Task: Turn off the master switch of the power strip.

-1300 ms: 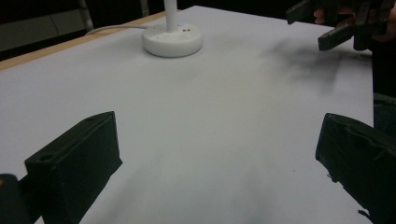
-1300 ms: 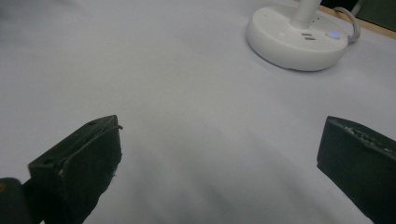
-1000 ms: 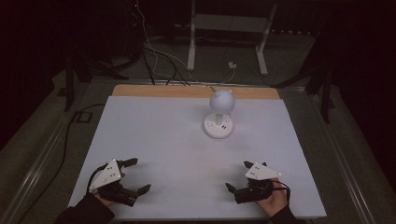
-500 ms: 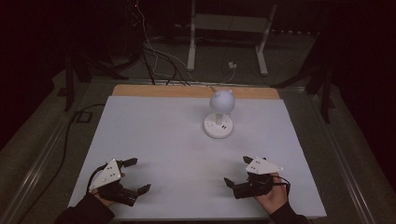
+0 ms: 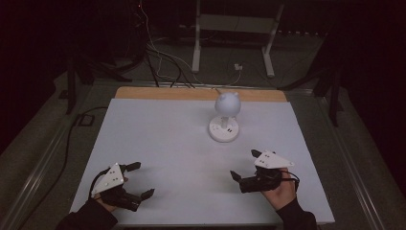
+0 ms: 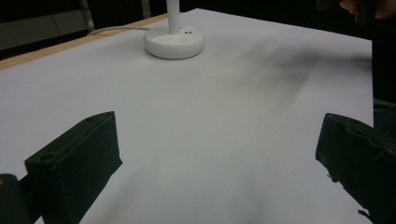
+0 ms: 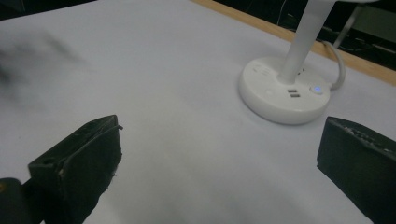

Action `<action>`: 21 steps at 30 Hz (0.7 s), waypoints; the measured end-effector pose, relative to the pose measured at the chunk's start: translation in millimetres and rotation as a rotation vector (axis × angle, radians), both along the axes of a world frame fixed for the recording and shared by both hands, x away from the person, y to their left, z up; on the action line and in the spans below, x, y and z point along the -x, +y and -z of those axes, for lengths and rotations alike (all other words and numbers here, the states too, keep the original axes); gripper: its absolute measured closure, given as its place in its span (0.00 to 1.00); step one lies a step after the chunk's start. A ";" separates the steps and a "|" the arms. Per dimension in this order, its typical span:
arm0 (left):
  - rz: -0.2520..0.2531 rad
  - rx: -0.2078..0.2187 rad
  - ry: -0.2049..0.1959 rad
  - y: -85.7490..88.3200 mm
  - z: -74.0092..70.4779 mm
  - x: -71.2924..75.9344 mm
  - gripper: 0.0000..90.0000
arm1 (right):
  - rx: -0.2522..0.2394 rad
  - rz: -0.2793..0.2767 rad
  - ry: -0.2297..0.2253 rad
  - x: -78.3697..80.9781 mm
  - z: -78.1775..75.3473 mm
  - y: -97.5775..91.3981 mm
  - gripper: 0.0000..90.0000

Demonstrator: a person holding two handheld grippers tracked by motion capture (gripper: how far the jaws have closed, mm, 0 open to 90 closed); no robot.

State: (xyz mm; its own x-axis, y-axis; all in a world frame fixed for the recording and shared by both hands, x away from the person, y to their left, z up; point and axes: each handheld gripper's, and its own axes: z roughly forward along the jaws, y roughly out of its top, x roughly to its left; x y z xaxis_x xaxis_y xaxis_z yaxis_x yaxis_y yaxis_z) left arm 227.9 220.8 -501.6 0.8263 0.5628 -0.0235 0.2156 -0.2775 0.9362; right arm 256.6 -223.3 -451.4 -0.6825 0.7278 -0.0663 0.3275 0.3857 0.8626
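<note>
A white lamp [image 5: 224, 120] stands on the table [image 5: 158, 139], in the far half and a little right of the middle. Its round base [image 5: 223, 130] lies flat on the white cover, a thin stem goes up from it, and the round head [image 5: 227, 103] sits on top. In the right gripper view the base [image 7: 283, 91] shows a small blue light and two slots beside the stem. A white cable [image 7: 338, 67] leaves the base toward the wooden far edge of the table.

The left hand-held gripper [image 5: 135, 179] is near the front left corner of the table, held by the person's left hand [image 5: 107, 203]. Its jaws stand wide apart and nothing is between them. In the left gripper view only bare table lies between the two black jaws, and the lamp base [image 6: 173, 43] is far ahead.

The right hand-held gripper [image 5: 244, 165] is near the front right part of the table, held by the right hand [image 5: 280, 191]. Its jaws are also wide apart and hold nothing. It points toward the left and the far side, and the lamp is well apart from it, closer to this gripper than to the left one.

The room around the table is dark; on the floor behind it there seem to be cables [image 5: 163, 62] and a metal stand [image 5: 234, 28].
</note>
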 end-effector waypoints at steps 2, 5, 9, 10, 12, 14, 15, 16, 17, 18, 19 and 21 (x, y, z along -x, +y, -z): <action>0.001 0.001 0.000 0.1 -0.2 0.0 0.00 | -0.002 0.001 -0.007 -3.8 -3.3 1.2 0.00; 0.001 -0.001 0.001 0.0 0.0 0.1 0.00 | -0.007 0.000 -0.008 -7.6 -5.9 2.9 0.00; 0.001 0.001 0.001 -0.1 0.0 0.2 0.00 | -0.013 0.003 -0.011 -11.5 -7.0 3.6 0.00; 0.002 0.000 0.001 0.0 0.1 0.2 0.00 | -0.014 0.004 -0.007 -13.1 -7.5 4.0 0.00; 0.002 0.001 0.000 0.0 -0.1 0.2 0.00 | -0.010 0.006 -0.016 -15.6 -8.5 4.9 0.00; 0.003 0.000 0.000 -0.2 -0.1 0.3 0.00 | -0.012 0.010 -0.019 -19.2 -10.6 5.7 0.00; 0.003 -0.001 -0.001 -0.3 0.0 0.4 0.00 | -0.012 0.012 -0.020 -20.7 -11.4 6.0 0.00; 0.003 -0.003 0.001 -0.2 0.1 0.4 0.00 | -0.016 0.013 -0.018 -22.1 -12.3 6.5 0.00; 0.003 -0.003 0.001 -0.2 0.1 0.4 0.00 | -0.015 0.015 -0.022 -23.5 -13.2 6.9 0.00; 0.003 0.000 0.000 -0.2 0.0 0.4 0.00 | -0.014 0.016 -0.024 -25.0 -14.0 7.4 0.00; 0.003 -0.001 -0.001 -0.2 -0.2 0.4 0.00 | -0.014 0.016 -0.029 -26.8 -14.9 7.8 0.00; 0.004 -0.002 0.000 -0.2 0.0 0.6 0.00 | -0.014 0.019 -0.034 -30.3 -16.9 8.4 0.00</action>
